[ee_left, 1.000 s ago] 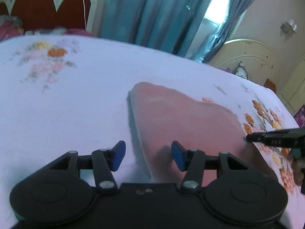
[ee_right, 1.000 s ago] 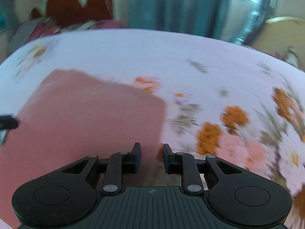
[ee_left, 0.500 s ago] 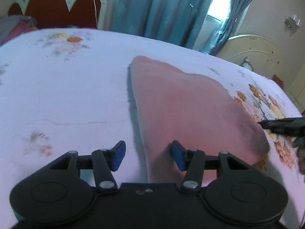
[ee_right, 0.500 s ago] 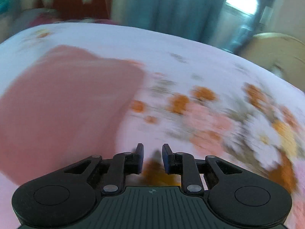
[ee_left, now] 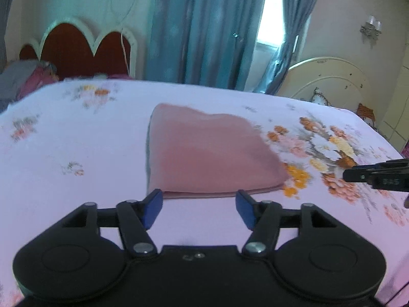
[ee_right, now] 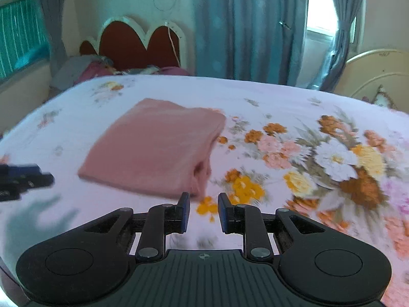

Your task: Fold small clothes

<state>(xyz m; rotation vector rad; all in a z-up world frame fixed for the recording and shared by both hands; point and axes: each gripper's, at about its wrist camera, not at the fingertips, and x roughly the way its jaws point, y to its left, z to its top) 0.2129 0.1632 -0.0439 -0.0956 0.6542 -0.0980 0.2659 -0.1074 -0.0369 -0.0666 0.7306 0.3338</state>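
A pink garment (ee_left: 209, 153) lies folded into a flat rectangle on the floral bedsheet (ee_left: 76, 133). It also shows in the right wrist view (ee_right: 156, 148). My left gripper (ee_left: 199, 208) is open and empty, just short of the garment's near edge. My right gripper (ee_right: 203, 213) is open with a narrow gap, empty, just off the garment's near right corner. The right gripper's tip shows at the right edge of the left wrist view (ee_left: 375, 175). The left gripper's tip shows at the left edge of the right wrist view (ee_right: 23, 179).
A red scalloped headboard (ee_left: 76, 51) and a heap of clothes (ee_left: 28, 79) stand at the far end of the bed. Blue curtains (ee_left: 204, 30) hang behind. A cream footboard (ee_left: 329, 79) is at the far right.
Both grippers have pulled back and up from the garment, which now lies whole in view. The left gripper no longer reaches over its edge.
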